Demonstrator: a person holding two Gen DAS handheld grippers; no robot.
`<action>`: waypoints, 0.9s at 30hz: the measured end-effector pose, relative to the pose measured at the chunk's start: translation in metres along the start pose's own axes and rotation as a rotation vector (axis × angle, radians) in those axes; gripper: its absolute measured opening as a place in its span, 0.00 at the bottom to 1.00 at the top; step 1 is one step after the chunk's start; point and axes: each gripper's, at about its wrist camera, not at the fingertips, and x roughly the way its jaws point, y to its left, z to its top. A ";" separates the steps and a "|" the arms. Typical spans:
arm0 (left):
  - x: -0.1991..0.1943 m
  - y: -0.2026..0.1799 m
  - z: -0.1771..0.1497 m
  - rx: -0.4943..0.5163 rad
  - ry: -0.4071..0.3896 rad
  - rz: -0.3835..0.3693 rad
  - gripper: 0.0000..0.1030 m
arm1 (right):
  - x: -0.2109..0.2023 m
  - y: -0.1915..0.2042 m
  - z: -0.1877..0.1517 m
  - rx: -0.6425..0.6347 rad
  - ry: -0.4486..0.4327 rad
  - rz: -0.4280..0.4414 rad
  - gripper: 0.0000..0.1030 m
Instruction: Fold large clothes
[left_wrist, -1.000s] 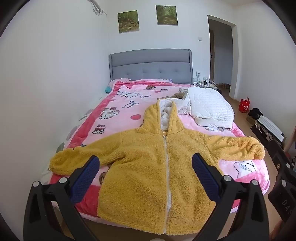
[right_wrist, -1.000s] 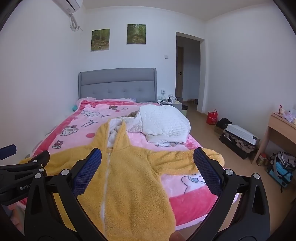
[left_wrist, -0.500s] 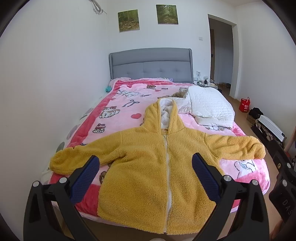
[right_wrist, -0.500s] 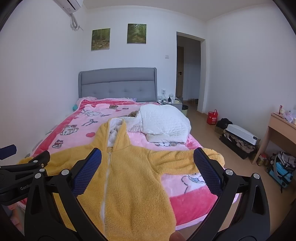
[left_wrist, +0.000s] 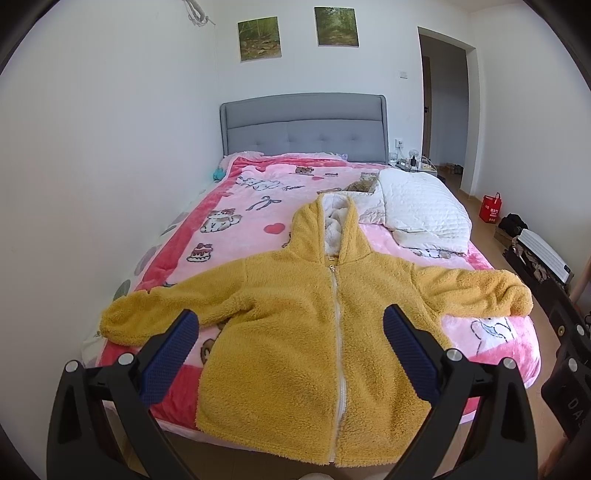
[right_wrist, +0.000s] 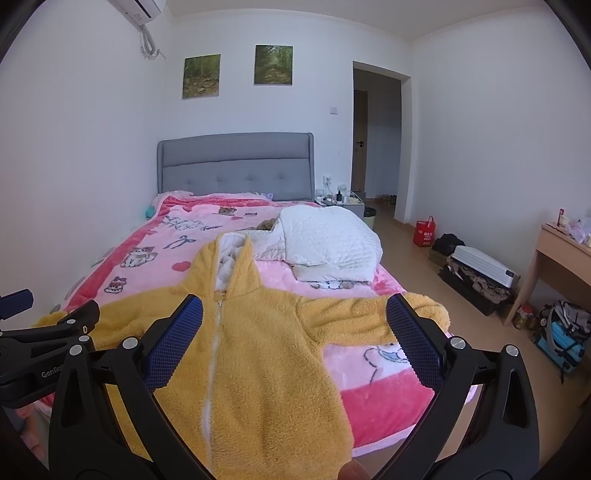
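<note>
Left wrist view. The hoodie (left_wrist: 295, 325) lies face up and zipped on the bed (left_wrist: 243, 218), hood toward the headboard, both sleeves spread out to the sides, hem hanging slightly over the foot edge. The left gripper (left_wrist: 291, 332) hangs above the hem area with its jaws spread wide and nothing between them. The left sleeve (left_wrist: 155, 314) ends near the wall-side edge of the bed; the right sleeve (left_wrist: 487, 291) reaches the opposite edge. A white quilt (left_wrist: 421, 206) sits beyond the right shoulder, apart from the garment.

Right wrist view. The right gripper (right_wrist: 295, 332) is likewise above the garment, jaws spread, holding nothing. The right sleeve cuff sits just behind its right finger. The left gripper's body shows at the frame's left edge, beside the left sleeve.

Assessment. No fold is made yet; the step in hand is judged to be the approach to a first grasp. Recommended: each gripper takes its own sleeve near the cuff, pinching the full thickness of the fleece, then lays the sleeve across the chest without dragging the body. The pile is thick and likely springy, so shallow grips may slip. Keep the zip line straight as the fold axis.
</note>
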 end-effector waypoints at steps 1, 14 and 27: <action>0.000 0.001 -0.002 0.001 0.001 0.005 0.95 | 0.000 0.000 0.000 0.001 0.000 0.000 0.93; 0.008 0.000 -0.002 -0.009 0.020 0.003 0.95 | 0.007 -0.001 -0.005 0.000 0.039 0.003 0.93; 0.057 -0.033 0.006 0.004 0.067 -0.006 0.95 | 0.068 -0.027 -0.017 -0.004 0.119 -0.010 0.93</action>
